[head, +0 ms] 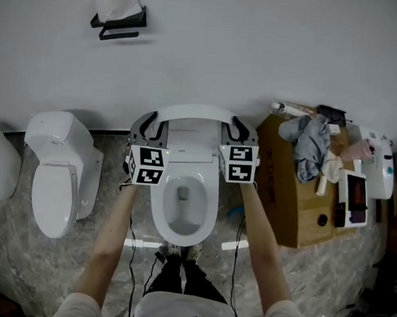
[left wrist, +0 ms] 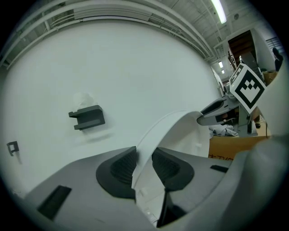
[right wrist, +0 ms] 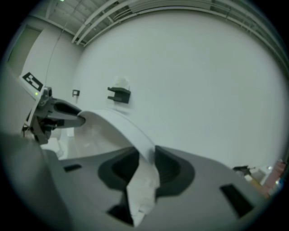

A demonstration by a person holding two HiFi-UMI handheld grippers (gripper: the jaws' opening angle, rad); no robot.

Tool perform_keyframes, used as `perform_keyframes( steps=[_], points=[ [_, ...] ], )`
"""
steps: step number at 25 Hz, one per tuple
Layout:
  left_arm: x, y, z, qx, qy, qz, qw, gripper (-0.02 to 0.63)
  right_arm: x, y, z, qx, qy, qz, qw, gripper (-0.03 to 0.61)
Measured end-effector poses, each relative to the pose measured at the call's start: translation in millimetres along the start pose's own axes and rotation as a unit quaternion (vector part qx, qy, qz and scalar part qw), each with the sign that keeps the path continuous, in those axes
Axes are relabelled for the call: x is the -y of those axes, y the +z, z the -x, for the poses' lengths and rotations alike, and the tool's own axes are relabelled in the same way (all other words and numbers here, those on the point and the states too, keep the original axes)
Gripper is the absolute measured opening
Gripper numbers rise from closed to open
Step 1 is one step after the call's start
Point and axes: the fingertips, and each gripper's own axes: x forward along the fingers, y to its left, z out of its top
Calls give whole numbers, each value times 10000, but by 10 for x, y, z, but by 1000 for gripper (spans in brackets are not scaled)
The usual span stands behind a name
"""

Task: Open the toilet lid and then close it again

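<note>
Head view: the toilet [head: 209, 214] stands against the wall with its lid [head: 192, 111] raised off the seat. Left tongs [head: 147, 125] and right tongs [head: 238, 129] clasp the lid's two side edges.

Left gripper view: the tongs are narrow, closed on the lid's rim.

Right gripper view: the rim is likewise pinched between both pads.

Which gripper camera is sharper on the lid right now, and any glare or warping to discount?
Left gripper view: sharp, lid edge crisp. Right gripper view: soft and hazy, lid edge smeared. Both: fisheye bends the ceiling beams, corners go dark. Head view: even light, no glare.
</note>
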Motion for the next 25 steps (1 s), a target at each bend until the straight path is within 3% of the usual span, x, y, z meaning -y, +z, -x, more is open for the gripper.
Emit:
perform_keyframes(
  steps=[6, 25],
  points=[
    [164, -72, 316, 121, 126, -254, 9995, 130, -108, -148, 311, 49, 133, 213, 9997, 124],
    [934, -869, 1481, -763, 295, -984, 9918, 147, -642, -1176, 1441, -378, 649, 1036, 9918, 153]
  ],
)
